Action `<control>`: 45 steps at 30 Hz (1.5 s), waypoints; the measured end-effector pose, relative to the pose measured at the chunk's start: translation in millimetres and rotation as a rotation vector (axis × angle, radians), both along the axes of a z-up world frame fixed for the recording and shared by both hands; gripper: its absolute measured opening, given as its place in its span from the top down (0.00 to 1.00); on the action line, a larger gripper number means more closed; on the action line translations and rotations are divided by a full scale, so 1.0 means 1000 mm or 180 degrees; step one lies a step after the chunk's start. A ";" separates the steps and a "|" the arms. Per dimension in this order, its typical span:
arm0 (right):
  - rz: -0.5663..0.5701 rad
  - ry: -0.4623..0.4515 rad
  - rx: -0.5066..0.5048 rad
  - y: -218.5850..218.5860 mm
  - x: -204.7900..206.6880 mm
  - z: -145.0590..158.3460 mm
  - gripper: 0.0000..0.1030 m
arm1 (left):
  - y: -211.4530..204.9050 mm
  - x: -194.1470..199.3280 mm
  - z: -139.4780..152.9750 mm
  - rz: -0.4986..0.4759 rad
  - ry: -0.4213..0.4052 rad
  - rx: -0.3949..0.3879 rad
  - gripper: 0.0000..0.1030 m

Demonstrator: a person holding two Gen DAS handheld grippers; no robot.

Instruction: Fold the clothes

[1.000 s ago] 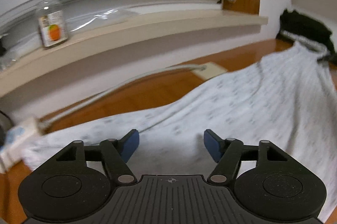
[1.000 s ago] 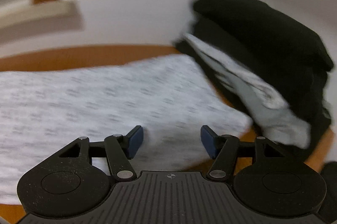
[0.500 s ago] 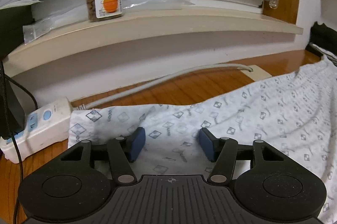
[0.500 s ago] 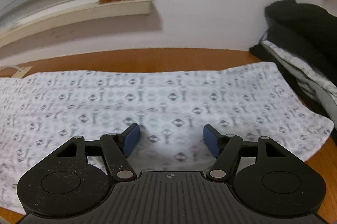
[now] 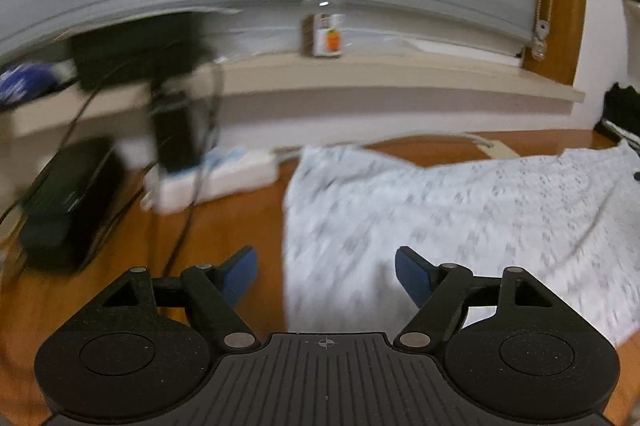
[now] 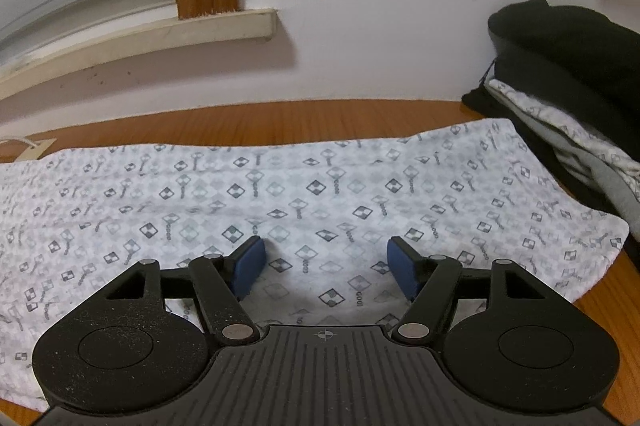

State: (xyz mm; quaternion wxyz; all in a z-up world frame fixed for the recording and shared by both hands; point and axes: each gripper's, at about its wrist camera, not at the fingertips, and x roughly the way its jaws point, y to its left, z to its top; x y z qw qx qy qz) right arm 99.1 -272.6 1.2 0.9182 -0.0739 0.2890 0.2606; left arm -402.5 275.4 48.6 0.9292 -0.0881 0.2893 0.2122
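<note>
Patterned white garment flat on tabletop, both hand-held grippers spread (left, right); dark clothes pile at 2 o'clock

One patterned garment, one jar

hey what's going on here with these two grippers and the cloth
A person holds two grippers over a white patterned garment spread flat on the wooden table. The left gripper hovers open at the garment's left edge; the right gripper hovers open over its other end, near a pile of dark and grey clothes. Neither grips anything.
</note>
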 end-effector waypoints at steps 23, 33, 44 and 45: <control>-0.0063 -0.0021 -0.0035 0.000 -0.001 0.000 0.27 | 0.022 -0.020 -0.008 0.0070 -0.0250 -0.0386 0.35; 0.0278 -0.0372 -0.0144 0.047 -0.032 0.025 0.26 | 0.068 0.031 -0.003 0.0063 -0.0274 -0.0374 0.30; 0.0860 -0.0545 -0.0140 0.103 -0.085 0.048 0.25 | 0.079 0.050 -0.007 0.0809 -0.0187 -0.0105 0.34; 0.0759 -0.0528 -0.0125 0.092 -0.080 0.047 0.25 | 0.071 0.049 -0.003 0.0789 -0.0252 -0.0047 0.34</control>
